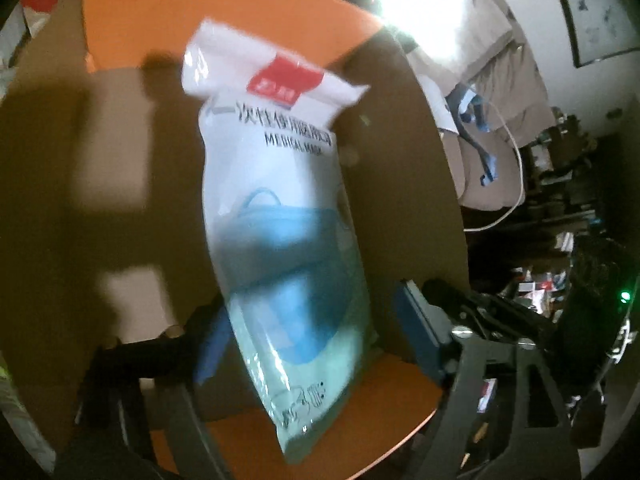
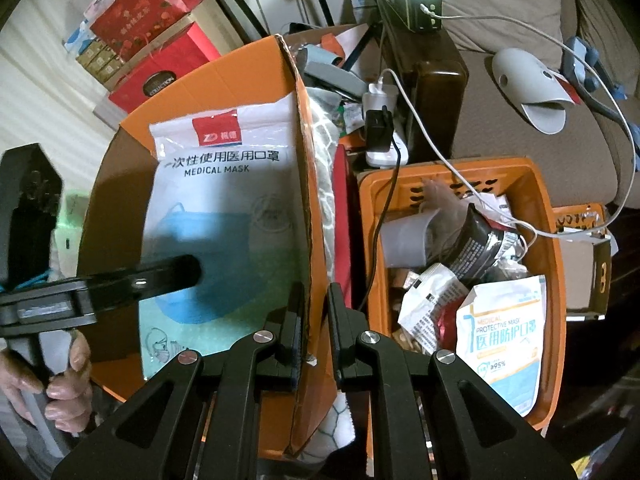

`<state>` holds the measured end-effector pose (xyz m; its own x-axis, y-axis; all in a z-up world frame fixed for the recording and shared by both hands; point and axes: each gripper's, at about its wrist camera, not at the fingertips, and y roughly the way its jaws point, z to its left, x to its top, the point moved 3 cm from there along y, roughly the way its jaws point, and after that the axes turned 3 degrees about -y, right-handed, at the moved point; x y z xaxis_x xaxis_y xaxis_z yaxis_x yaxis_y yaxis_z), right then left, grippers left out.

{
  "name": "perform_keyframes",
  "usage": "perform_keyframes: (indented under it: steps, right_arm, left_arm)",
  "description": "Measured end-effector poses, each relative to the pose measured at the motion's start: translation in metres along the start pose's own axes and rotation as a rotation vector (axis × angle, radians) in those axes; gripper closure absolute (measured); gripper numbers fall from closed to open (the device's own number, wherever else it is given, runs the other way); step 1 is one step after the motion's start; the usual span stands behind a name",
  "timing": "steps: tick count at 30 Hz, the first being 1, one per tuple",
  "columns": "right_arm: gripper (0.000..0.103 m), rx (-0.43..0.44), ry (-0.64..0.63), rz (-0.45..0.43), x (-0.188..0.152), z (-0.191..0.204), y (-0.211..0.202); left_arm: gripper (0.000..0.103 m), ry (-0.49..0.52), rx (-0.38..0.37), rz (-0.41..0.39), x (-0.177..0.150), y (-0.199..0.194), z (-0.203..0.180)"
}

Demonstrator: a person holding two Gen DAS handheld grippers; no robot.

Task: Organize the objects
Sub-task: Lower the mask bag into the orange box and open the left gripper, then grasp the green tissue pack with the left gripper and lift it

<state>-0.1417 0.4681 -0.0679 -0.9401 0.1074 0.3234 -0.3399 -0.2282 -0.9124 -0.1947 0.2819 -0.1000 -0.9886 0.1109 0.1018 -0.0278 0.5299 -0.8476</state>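
A white and blue medical mask pack (image 1: 280,216) stands tilted inside an orange cardboard box (image 1: 168,12). My left gripper (image 1: 310,320) is open, its blue pads (image 1: 416,332) on either side of the pack's lower half and not pressing it. In the right wrist view the same pack (image 2: 224,216) leans on the box's back wall, with one finger of the left gripper (image 2: 160,274) in front of it. My right gripper (image 2: 316,296) is shut on the box's right side wall (image 2: 308,184), holding its top edge.
An orange plastic basket (image 2: 540,184) to the right of the box holds several packets, among them another mask pack (image 2: 504,340). White and black cables (image 2: 416,120) cross it from a power strip. Red gift boxes (image 2: 160,68) stand behind. A hand (image 2: 64,388) grips the left gripper's handle.
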Motion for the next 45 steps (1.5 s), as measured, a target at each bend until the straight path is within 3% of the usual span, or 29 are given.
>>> perform_keyframes:
  steps: [3, 10, 14, 17, 20, 24, 28, 34, 45]
  right_arm:
    - [0.093, -0.003, -0.004, 0.001, -0.001, -0.001, 0.0]
    - [0.093, -0.004, -0.003, 0.002, 0.0, -0.001, 0.0]
    - [0.092, -0.001, 0.0, 0.001, 0.0, 0.0, 0.0]
    - [0.092, -0.002, -0.001, 0.001, -0.001, -0.001, 0.0]
    - [0.092, -0.006, -0.004, 0.002, -0.001, -0.001, 0.0]
    - [0.092, -0.011, -0.006, 0.001, -0.001, -0.001, 0.0]
    - [0.091, -0.011, -0.004, 0.0, -0.001, 0.0, 0.0]
    - [0.091, -0.012, -0.005, 0.001, -0.001, 0.0, 0.0]
    - [0.091, -0.012, -0.004, 0.001, -0.001, 0.0, 0.0]
  left_arm:
    - [0.014, 0.031, 0.057, -0.029, -0.003, -0.019, 0.0]
    - [0.009, 0.19, 0.119, -0.137, -0.018, -0.086, 0.007]
    - [0.0, 0.214, 0.166, -0.223, -0.019, -0.122, 0.023]
    - [0.0, 0.206, 0.181, -0.243, -0.012, -0.141, 0.047]
    - [0.0, 0.177, 0.199, -0.247, -0.005, -0.155, 0.066]
    - [0.0, 0.088, 0.161, -0.218, 0.0, -0.175, 0.109]
    - [0.0, 0.001, 0.222, -0.248, 0.008, -0.193, 0.15]
    - [0.0, -0.143, 0.24, -0.226, 0.024, -0.192, 0.201]
    - [0.0, -0.371, 0.108, -0.119, 0.048, -0.16, 0.243]
